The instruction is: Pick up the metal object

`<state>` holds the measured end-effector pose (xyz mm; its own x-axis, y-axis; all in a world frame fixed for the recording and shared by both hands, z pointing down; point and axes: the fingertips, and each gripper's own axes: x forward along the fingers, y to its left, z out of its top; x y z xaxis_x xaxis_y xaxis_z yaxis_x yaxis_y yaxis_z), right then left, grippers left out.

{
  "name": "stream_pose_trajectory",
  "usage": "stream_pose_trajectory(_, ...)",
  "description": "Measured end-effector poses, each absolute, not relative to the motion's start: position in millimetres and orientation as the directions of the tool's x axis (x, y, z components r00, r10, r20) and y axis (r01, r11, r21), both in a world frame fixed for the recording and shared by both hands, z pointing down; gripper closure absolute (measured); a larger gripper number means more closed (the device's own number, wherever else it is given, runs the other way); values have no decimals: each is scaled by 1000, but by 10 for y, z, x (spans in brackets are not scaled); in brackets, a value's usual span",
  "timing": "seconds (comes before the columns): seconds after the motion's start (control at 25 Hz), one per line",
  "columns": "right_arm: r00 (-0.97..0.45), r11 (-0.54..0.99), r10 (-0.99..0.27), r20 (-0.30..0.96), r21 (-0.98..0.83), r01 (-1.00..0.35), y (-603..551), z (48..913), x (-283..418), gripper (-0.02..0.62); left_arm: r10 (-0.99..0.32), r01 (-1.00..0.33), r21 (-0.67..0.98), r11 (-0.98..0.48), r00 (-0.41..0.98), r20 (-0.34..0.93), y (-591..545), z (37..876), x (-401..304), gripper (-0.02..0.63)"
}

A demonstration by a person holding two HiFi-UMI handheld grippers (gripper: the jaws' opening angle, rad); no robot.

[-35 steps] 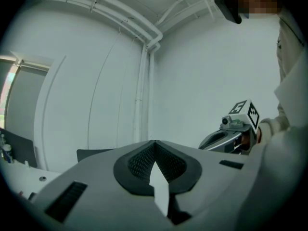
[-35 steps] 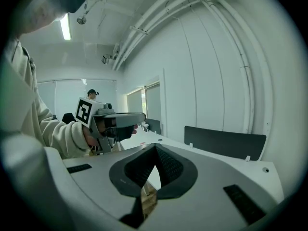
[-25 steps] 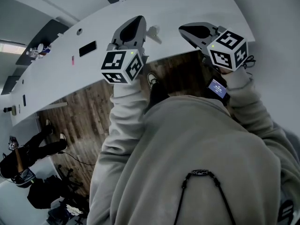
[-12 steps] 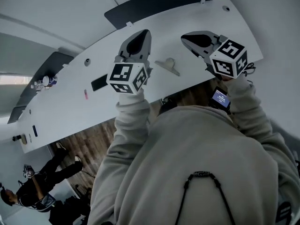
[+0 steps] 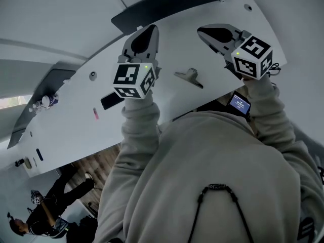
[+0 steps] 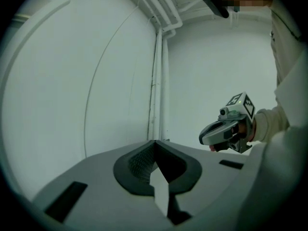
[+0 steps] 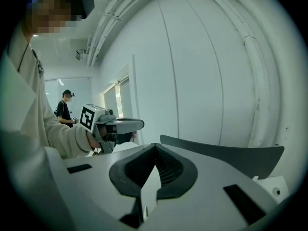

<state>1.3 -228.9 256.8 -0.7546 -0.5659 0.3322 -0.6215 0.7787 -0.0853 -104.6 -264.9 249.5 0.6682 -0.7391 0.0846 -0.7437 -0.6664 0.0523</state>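
Head view.
1. Left gripper (image 5: pixel 150 32): 12 o'clock of frame, fingers clenched tip to tip, nothing between them.
2. Right gripper (image 5: pixel 202 32): 1 o'clock, fingers likewise clenched and empty.
3. Metal object (image 5: pixel 189 76): lies on the white table (image 5: pixel 66 110), apart from both grippers, at 5 o'clock from the left tips and 7 o'clock from the right.
4. Second person (image 5: pixel 48 214): 7 o'clock, past the table's edge.

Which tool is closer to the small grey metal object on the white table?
Left, judging by the head view. The left tool hangs just left of the small grey metal object; the right tool sits farther off, up and to its right.
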Motion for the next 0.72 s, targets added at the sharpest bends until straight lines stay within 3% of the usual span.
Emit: stream_pose_trajectory(0.72, -839, 848, -523, 149, -9, -530, -2942, 1761, -239, 577, -834, -833, -41, -551, 551, 22, -2957, 1836, -1322, 603)
